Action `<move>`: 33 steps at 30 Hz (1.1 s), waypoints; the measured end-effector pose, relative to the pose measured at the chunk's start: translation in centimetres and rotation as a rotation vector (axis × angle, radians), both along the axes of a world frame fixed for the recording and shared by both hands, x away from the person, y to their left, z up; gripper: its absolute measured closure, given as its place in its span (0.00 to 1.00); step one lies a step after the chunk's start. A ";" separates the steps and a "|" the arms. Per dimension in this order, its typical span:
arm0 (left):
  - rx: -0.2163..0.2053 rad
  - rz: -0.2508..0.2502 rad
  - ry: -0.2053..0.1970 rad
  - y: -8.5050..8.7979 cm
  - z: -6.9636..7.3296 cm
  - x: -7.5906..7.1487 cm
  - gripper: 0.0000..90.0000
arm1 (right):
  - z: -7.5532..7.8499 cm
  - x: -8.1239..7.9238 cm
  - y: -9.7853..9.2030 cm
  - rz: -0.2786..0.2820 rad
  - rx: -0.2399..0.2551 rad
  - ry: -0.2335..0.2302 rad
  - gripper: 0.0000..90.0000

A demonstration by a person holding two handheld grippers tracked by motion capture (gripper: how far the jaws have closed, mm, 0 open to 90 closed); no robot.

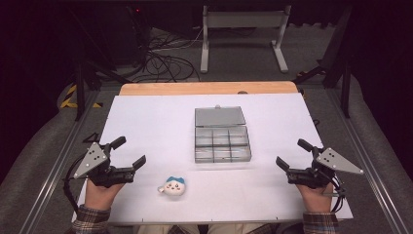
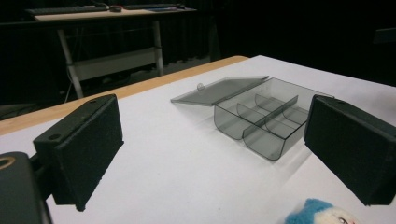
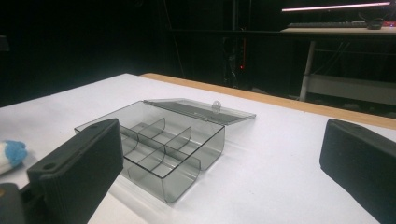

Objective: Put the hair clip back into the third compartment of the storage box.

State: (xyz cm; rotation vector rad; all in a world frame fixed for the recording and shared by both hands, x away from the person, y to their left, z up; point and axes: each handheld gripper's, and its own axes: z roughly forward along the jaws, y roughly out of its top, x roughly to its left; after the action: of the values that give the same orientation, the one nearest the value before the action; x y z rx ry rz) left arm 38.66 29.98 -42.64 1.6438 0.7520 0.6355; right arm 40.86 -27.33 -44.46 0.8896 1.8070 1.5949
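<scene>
A clear grey compartment box (image 1: 222,144) lies mid-table with its lid (image 1: 219,116) folded flat behind it; its several cells look empty. The same box (image 2: 266,119) (image 3: 161,147) sits ahead of both gripper cameras. A small white plush toy with a blue top (image 1: 173,186) rests near the front edge, and it peeks in at the bottom as the toy (image 2: 322,213) and at the left as the toy (image 3: 10,155). My left gripper (image 1: 131,152) (image 2: 212,151) stands open at the left, holding nothing. My right gripper (image 1: 292,153) (image 3: 233,172) stands open at the right, also holding nothing.
A white sheet (image 1: 146,126) covers the table, with a wooden strip (image 1: 209,88) along the far edge. Metal rails (image 1: 53,170) run down both sides. Beyond the table stand a white frame (image 1: 243,34) and loose cables (image 1: 165,63) on the floor.
</scene>
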 end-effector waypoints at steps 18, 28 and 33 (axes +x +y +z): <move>0.089 -0.102 0.062 -1.6 -0.5 0.1 0.04 | -0.2 0.2 0.4 -0.020 -0.037 0.022 0.00; 0.106 -0.160 0.100 -2.1 -0.8 0.3 0.05 | -0.3 0.3 0.5 -0.026 -0.051 0.039 0.00; 0.121 -0.192 0.113 -2.5 -0.9 0.4 0.05 | -0.3 0.4 0.5 -0.035 -0.057 0.046 0.00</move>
State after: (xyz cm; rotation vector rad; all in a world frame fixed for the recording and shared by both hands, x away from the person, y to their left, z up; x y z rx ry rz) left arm 39.04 27.45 -43.50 1.8494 0.6365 0.4620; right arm 41.29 -26.80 -44.79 0.9339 1.8484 1.5054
